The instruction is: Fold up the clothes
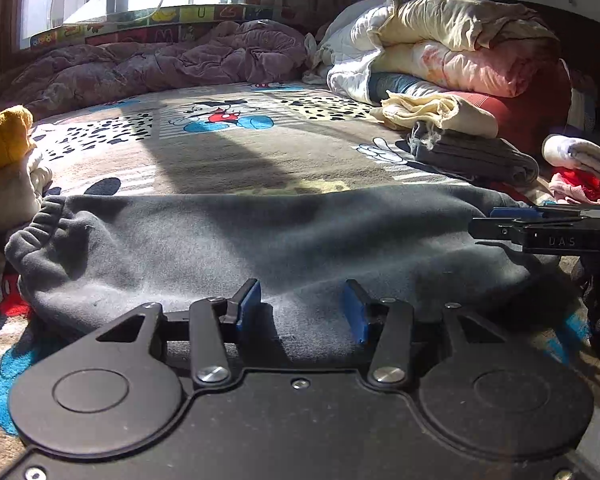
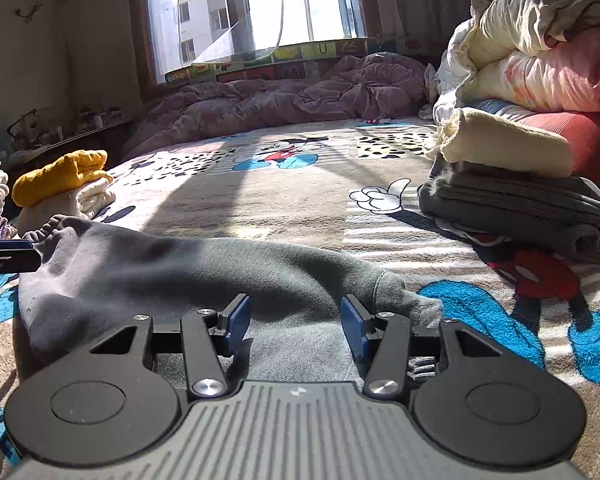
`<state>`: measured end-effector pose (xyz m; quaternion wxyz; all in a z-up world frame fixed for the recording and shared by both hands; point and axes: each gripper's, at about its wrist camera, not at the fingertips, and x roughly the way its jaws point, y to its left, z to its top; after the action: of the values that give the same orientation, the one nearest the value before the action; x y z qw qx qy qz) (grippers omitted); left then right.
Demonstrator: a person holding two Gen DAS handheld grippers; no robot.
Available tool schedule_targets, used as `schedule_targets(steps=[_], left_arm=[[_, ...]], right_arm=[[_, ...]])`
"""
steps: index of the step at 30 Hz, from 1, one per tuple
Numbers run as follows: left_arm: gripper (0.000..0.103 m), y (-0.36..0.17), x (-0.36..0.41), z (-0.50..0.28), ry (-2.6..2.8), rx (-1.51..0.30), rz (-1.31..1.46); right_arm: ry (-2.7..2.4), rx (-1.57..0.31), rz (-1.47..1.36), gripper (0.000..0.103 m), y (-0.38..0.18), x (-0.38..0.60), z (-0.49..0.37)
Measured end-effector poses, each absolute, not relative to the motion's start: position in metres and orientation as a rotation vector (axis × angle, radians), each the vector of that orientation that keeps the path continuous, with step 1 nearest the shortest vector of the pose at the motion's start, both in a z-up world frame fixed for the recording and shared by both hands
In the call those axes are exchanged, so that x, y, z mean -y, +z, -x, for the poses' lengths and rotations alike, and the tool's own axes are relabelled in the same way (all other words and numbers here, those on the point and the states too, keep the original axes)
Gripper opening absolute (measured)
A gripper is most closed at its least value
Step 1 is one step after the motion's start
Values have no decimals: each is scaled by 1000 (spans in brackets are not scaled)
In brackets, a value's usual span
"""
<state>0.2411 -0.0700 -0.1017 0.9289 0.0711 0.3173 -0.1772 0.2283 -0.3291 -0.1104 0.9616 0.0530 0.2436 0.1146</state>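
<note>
Cartoon bedspread (image 1: 228, 160): grey sweatpants (image 1: 260, 236) between clothes piles; both grippers' fingers apart, empty.

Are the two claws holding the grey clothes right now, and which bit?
Nothing is held. The left claw and right claw both stand open over the grey garment, with their pads apart and not pinching it.
</note>
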Motion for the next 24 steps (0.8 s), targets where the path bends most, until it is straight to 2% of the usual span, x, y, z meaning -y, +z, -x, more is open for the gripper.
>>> schedule_targets(steps=[1,3,6,8,9,12,14,17,19,24], left_arm=[[47,-108,76,-237,-342,-607,-189],[42,-95,82,-227,-342,-561,-178],[43,-78,89,-216,-381,-495,-101],[43,-90,101,-225,-379,-564,-113],[43,-103,110,-234,-387,-653,-138],[43,-90,116,-231,-353,-615,-132],[44,-77,118,-226,-380,-540,-68],[47,-101,141,-243,-390,-679,-113],[49,-91,142,-241,-391,-636,-115],[47,-65,152,-238,-379,-493,-129]], right_arm=[[234,-494,-97,55,-110,328,-227],[225,-471,-92,56,-107,327,-220],[272,-427,-104,60,-100,330,-206],[314,-442,-52,61,-100,325,-202],[290,-476,18,62,-106,318,-202],[269,-466,19,60,-106,320,-199],[274,-392,-11,63,-96,327,-188],[234,-469,-7,64,-106,333,-200],[231,-499,-30,65,-111,338,-206],[216,-409,-140,65,-100,360,-189]])
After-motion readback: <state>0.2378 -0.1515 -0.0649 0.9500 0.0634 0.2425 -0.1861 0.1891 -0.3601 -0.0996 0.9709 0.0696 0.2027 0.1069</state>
